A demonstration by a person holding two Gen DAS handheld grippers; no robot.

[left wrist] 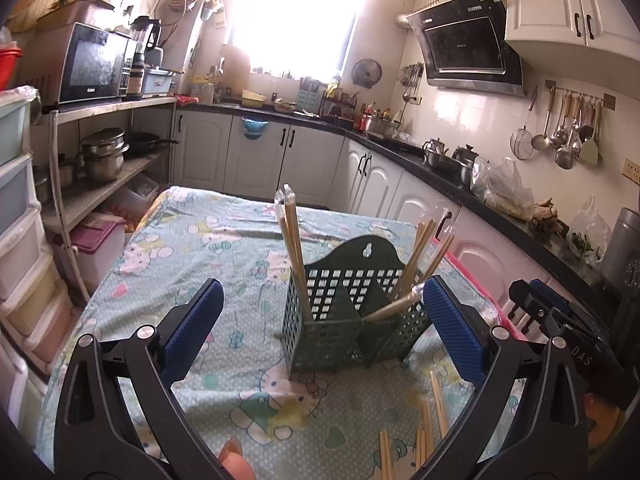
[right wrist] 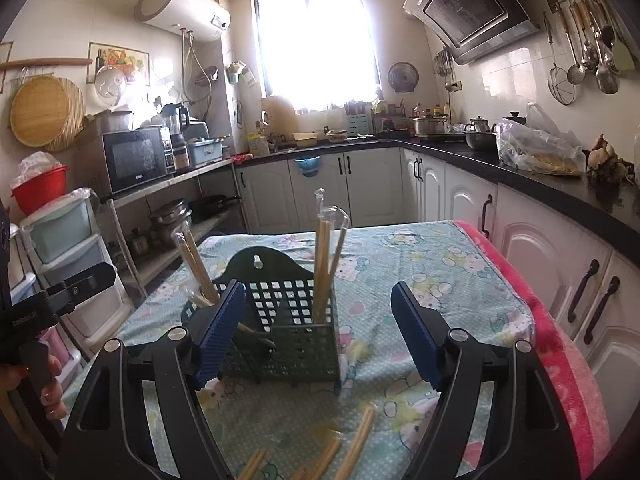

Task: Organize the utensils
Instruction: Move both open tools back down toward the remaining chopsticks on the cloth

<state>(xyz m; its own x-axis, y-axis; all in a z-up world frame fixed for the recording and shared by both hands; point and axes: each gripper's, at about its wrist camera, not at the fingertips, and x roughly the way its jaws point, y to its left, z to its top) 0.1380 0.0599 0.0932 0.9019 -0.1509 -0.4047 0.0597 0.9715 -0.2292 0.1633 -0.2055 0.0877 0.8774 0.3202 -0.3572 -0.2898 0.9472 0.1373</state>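
A dark green perforated utensil holder (left wrist: 340, 320) (right wrist: 288, 320) stands on the table's cartoon-print cloth (left wrist: 192, 248) (right wrist: 432, 272). Wrapped chopsticks (left wrist: 294, 248) (right wrist: 324, 256) stand upright in its compartments, and one packet (left wrist: 392, 306) leans low across the right compartment. Loose chopsticks (left wrist: 436, 400) (right wrist: 356, 440) lie on the cloth in front of the holder. My left gripper (left wrist: 323, 284) is open, its blue pads (left wrist: 196, 328) wide apart on either side of the holder as seen from behind, nothing held. My right gripper (right wrist: 318, 287) is open and empty, facing the holder's right half.
A pink towel (right wrist: 560, 340) runs along the table's right edge, next to white cabinets (right wrist: 540, 264) under a dark counter. Stacked plastic drawers (left wrist: 16, 240) and a shelf rack with pots (left wrist: 104, 156) stand to the left. A hand (right wrist: 48, 384) holds the other gripper at the left edge.
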